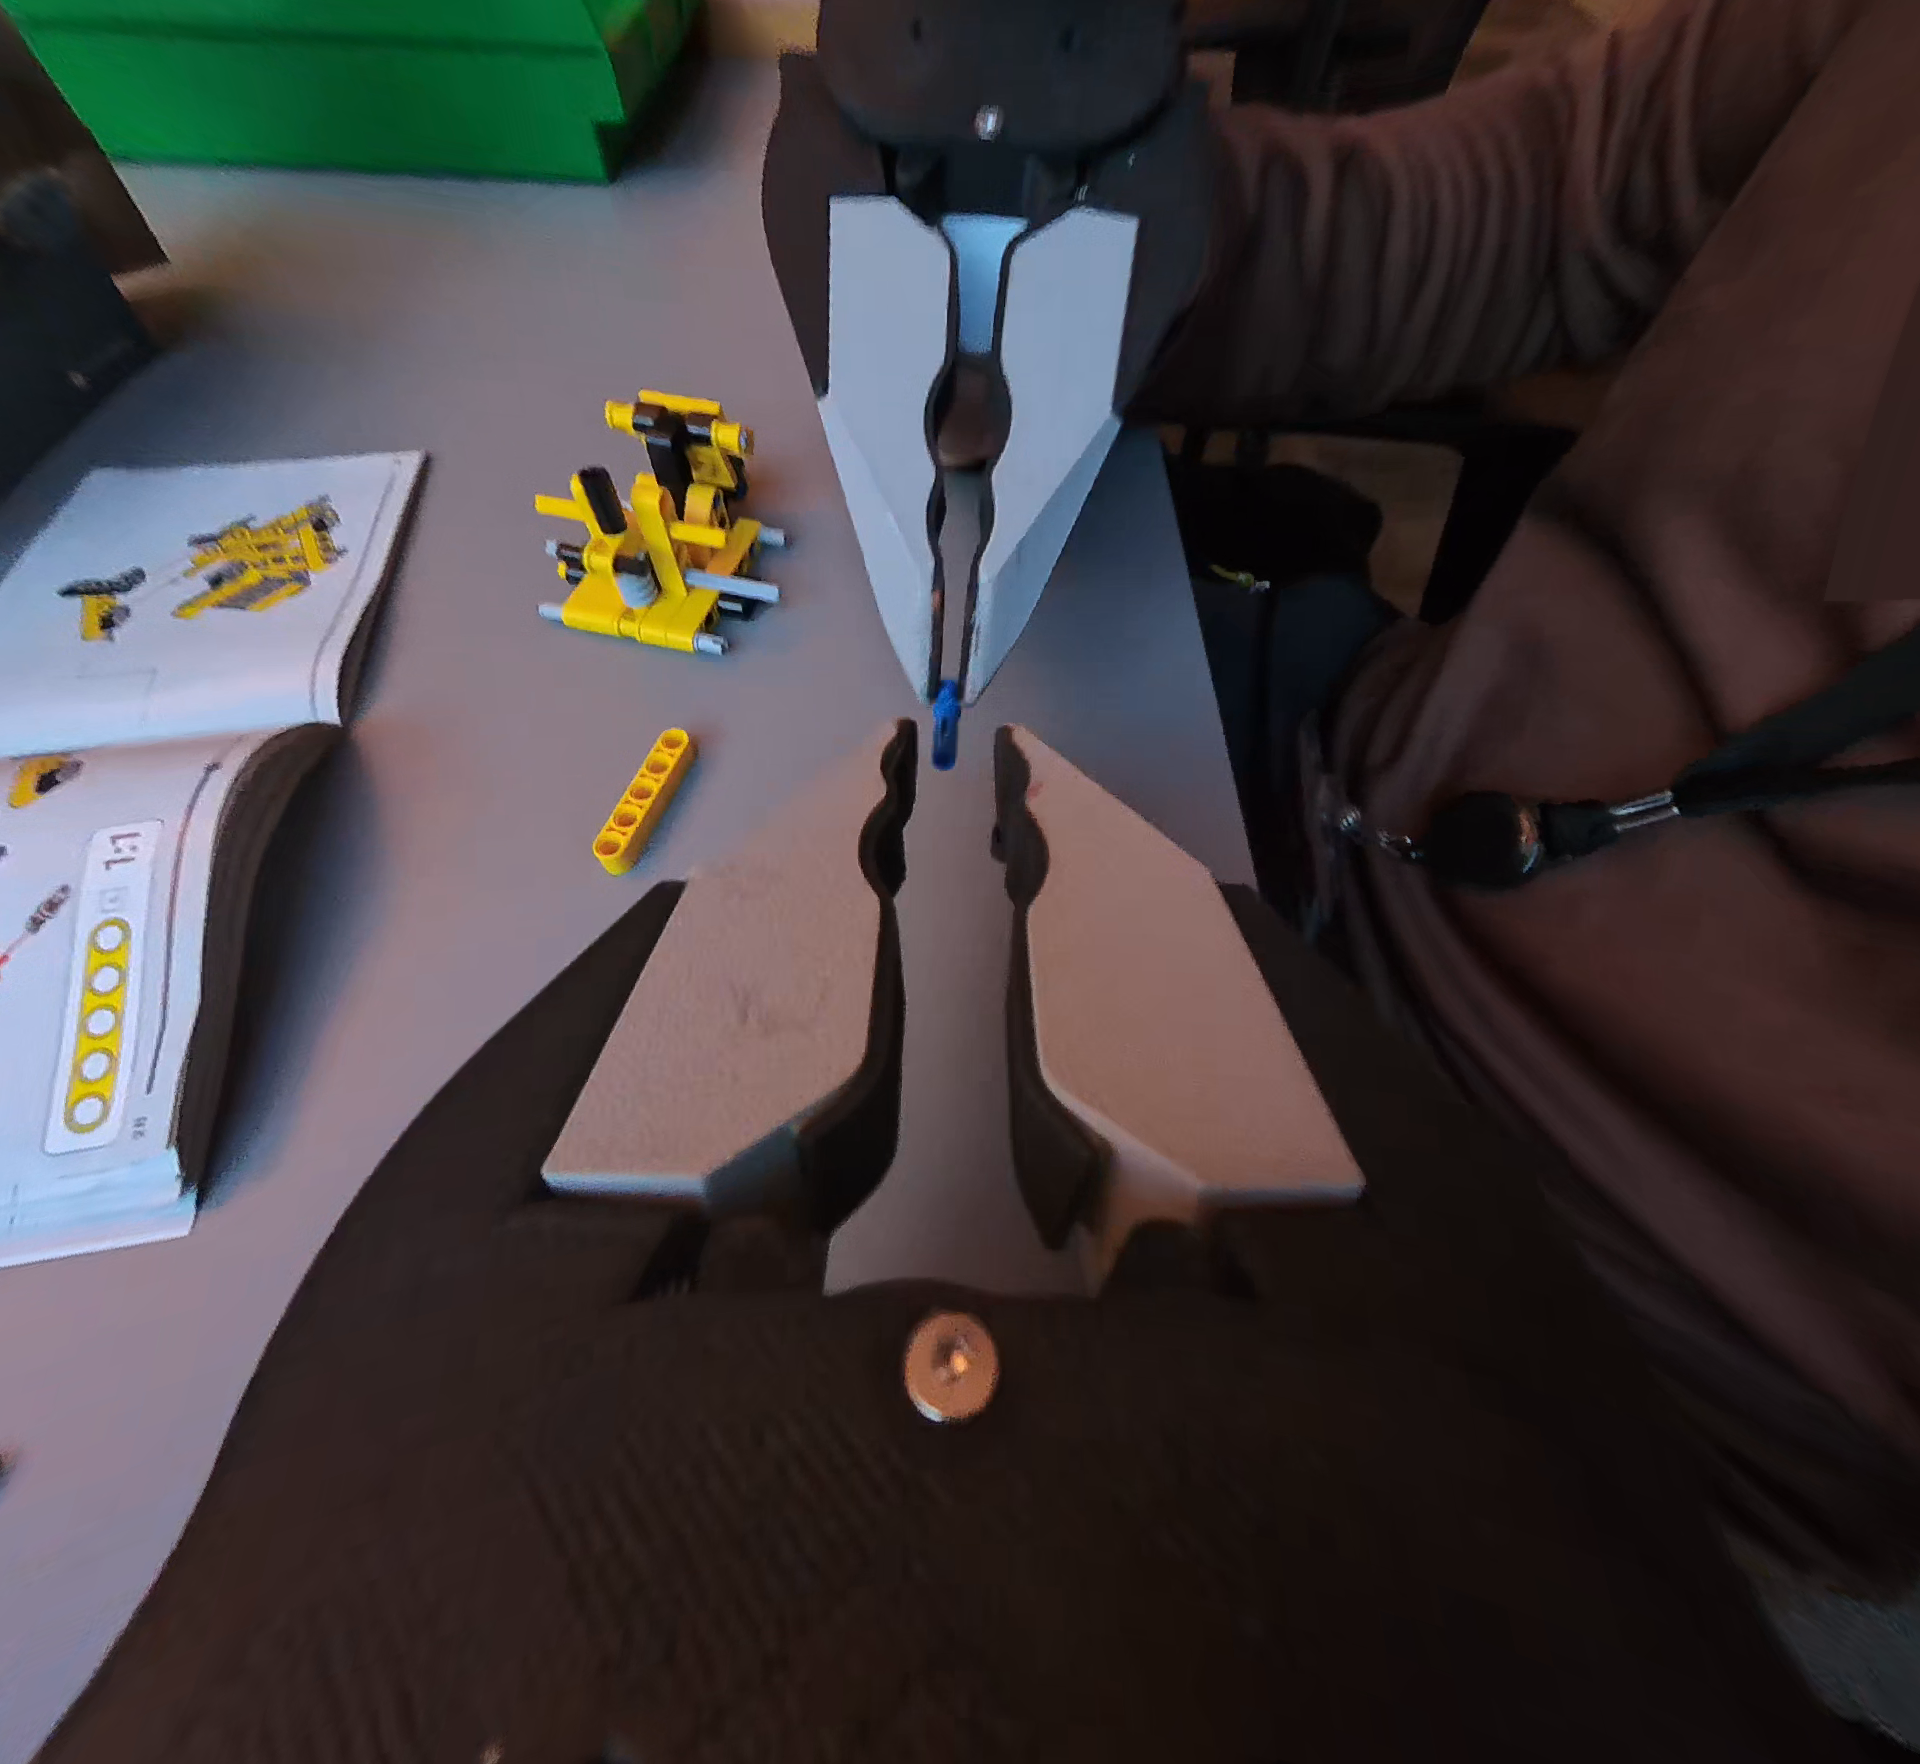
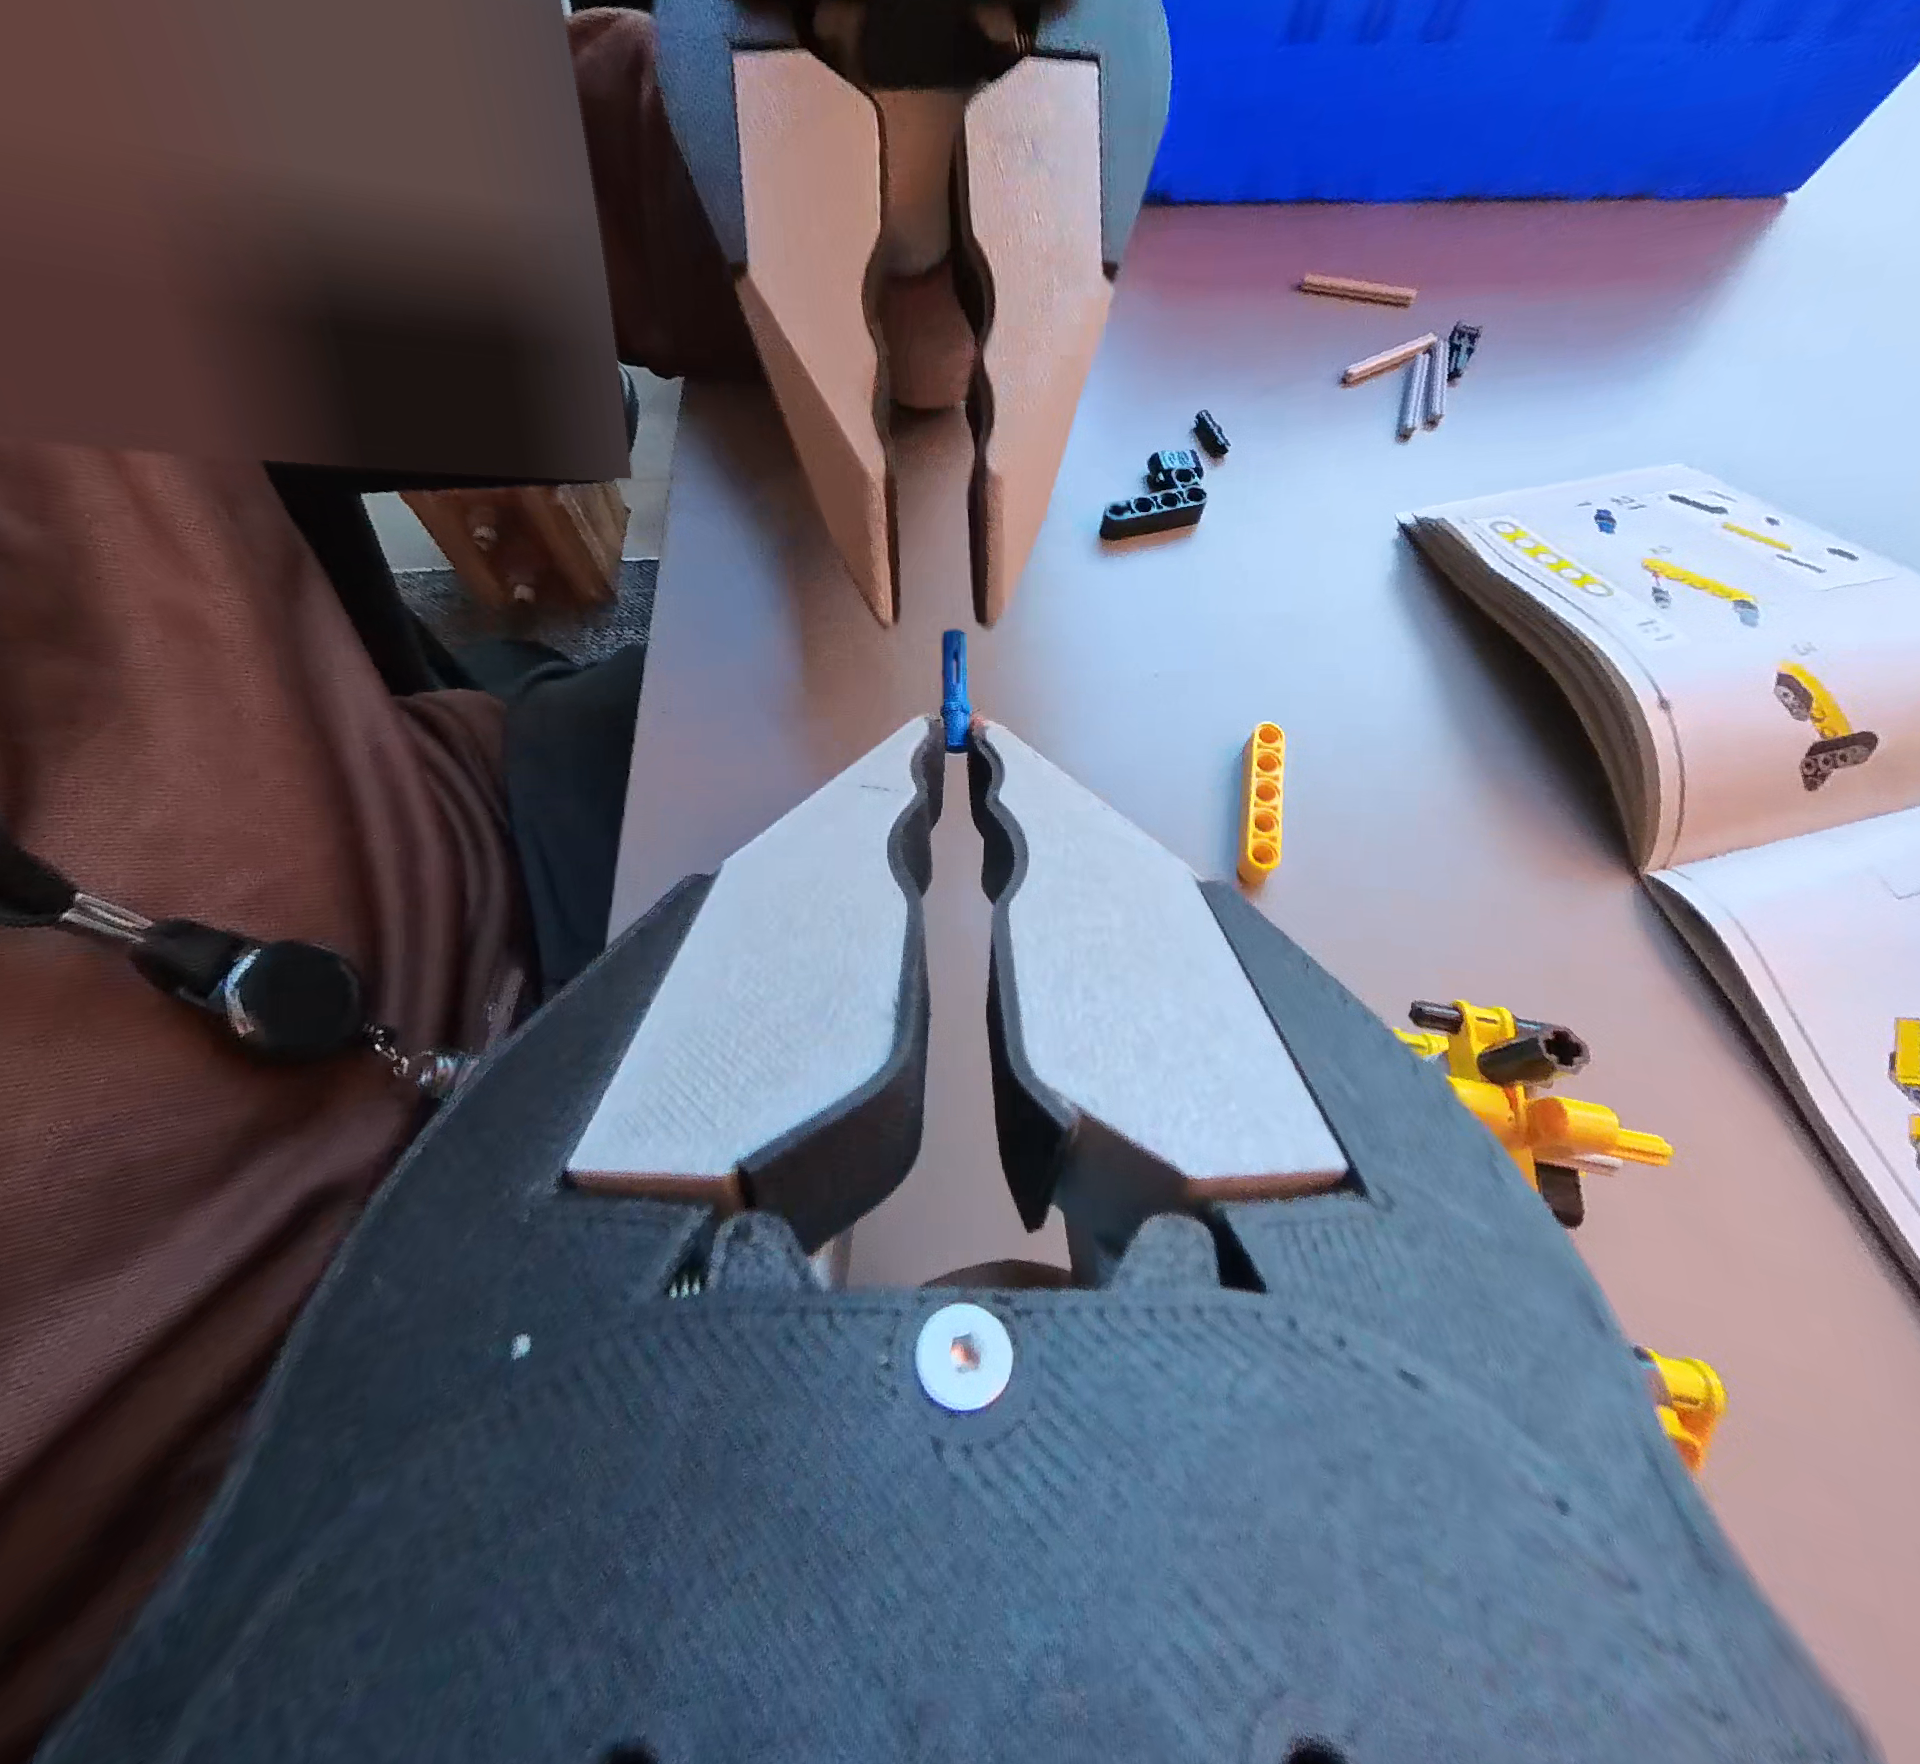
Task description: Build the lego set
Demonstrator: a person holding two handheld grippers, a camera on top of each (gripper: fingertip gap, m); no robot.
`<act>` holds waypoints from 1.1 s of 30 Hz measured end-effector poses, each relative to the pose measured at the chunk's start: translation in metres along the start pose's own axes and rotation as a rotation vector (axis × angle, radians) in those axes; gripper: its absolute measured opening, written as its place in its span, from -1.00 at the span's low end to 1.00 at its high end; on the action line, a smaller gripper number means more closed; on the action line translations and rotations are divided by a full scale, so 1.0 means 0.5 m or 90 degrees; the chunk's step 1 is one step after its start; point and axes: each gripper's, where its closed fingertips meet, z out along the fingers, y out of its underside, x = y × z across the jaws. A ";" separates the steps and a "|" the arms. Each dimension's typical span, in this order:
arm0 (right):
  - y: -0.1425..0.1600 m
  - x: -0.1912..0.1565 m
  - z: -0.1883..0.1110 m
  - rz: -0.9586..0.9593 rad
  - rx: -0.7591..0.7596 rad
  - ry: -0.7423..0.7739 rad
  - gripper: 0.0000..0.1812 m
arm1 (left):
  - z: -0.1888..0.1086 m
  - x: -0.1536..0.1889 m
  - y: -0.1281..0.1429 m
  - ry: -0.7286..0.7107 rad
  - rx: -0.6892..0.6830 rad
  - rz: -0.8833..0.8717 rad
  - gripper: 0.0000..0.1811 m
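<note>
Right gripper of mine has its tips pinched onto one end of a small blue plastic lego pin, and the rest of the pin sticks straight out toward my left gripper. That one faces it nose to nose with its fingers parted a little, wider than the pin. In the left wrist view the pin's free end sits right at the mouth of that gap; I can't tell if it touches either fingertip yet.

Both grippers hang over the grey tabletop close to its near edge, which runs along beside my brown sleeve and lap, so there's not much room on that side. Toward the middle of the table it's far more open.

Nearest thing is a yellow five-hole lego beam lying flat, just beside the grippers but apart from them. Past it stands the half-built yellow and black lego model with grey axles, clear of both grippers. The open paper instruction booklet lies farther out, well apart.

From the right wrist view a few loose bits lie scattered farther back: a black L-shaped lego beam and some thin grey and tan axles. A green plastic bin sits at the table's far end.
</note>
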 end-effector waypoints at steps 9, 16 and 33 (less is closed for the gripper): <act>0.001 0.002 -0.004 -0.019 -0.042 0.012 -0.99 | 0.019 0.000 0.022 -0.032 -0.060 0.043 -0.93; 0.001 -0.005 0.001 -0.022 -0.049 0.000 -0.99 | 0.030 -0.005 0.037 -0.050 -0.098 0.056 -0.90; -0.125 -0.001 -0.069 0.057 0.218 -0.031 -0.90 | -0.011 0.002 -0.097 -0.047 0.206 0.025 -0.98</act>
